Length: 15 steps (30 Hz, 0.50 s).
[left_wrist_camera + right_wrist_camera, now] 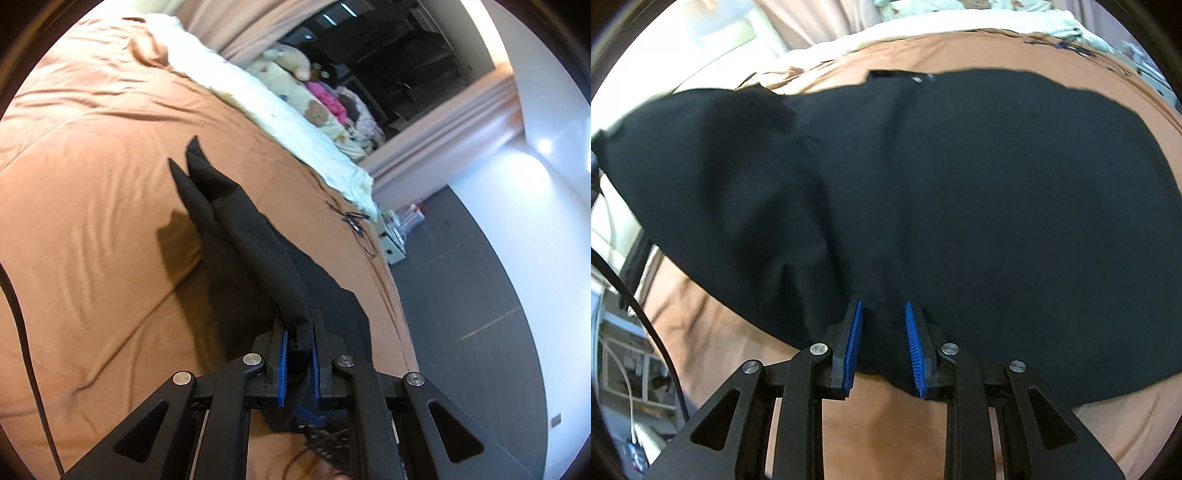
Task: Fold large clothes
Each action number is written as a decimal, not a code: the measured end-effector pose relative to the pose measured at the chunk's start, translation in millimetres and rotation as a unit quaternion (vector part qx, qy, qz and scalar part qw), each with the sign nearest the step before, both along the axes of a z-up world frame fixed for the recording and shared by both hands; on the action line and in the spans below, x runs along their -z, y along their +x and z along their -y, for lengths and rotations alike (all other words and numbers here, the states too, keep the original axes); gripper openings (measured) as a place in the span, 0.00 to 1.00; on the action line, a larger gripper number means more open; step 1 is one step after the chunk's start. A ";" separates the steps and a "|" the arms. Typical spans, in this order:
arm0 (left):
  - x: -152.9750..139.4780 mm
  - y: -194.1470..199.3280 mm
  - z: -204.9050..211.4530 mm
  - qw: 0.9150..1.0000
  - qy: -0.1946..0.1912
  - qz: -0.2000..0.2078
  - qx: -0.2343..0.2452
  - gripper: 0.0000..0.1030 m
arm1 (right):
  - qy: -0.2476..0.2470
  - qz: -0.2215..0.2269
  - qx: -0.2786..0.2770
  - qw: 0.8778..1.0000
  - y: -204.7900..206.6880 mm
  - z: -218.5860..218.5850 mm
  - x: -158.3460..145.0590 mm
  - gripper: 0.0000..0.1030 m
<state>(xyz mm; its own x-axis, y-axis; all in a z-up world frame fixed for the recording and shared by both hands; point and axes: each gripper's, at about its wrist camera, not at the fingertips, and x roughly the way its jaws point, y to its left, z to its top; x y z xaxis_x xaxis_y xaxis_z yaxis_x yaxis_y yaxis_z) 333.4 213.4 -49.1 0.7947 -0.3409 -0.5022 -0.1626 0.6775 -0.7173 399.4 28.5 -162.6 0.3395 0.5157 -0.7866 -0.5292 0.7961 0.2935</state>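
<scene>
Garment [960, 206], black and large, lies spread across the brown bedcover [886, 424], covering most of it in the right wrist view. One side is raised off the bedcover: in the left wrist view a thick roll of the black cloth runs up from the bedcover into the left gripper [298, 345], and two pointed ends of the cloth stand clear above the bedcover beyond it, throwing a shadow to one side.

Left gripper: jaws drawn close together, clamped on the bunched edge of the garment, cloth filling the narrow gap between the blue pads [283, 363].

Right gripper [883, 332]: jaws moderately apart, the near hem of the garment lying between the blue pads. Contact with the cloth appears light; whether the hem is truly gripped cannot be told.

Beyond the garment, a white blanket [258, 92] lies along the far side of the bedcover, with soft toys [295, 74] past that. A thin black cable [354, 221] rests on the bedcover near its far corner.

Judgement: a fold is in progress, with one side lifted for carrying over the flat body. The next move calls for the right gripper to secure or steady the near hem while the left carries its edge across, keeping the layers aligned and clear of the cable.
</scene>
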 end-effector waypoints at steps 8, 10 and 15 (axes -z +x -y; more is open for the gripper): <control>-32.6 31.2 49.9 0.997 0.027 0.030 0.063 0.09 | 0.029 -0.019 -0.017 0.999 8.8 6.9 -1.6 0.21; -38.9 37.3 63.6 0.996 0.029 0.037 0.081 0.09 | 0.036 -0.016 -0.020 0.999 10.6 13.6 -1.7 0.21; -48.4 62.1 99.9 0.991 0.034 0.044 0.122 0.09 | 0.061 -0.017 -0.009 0.998 5.0 39.6 -13.8 0.21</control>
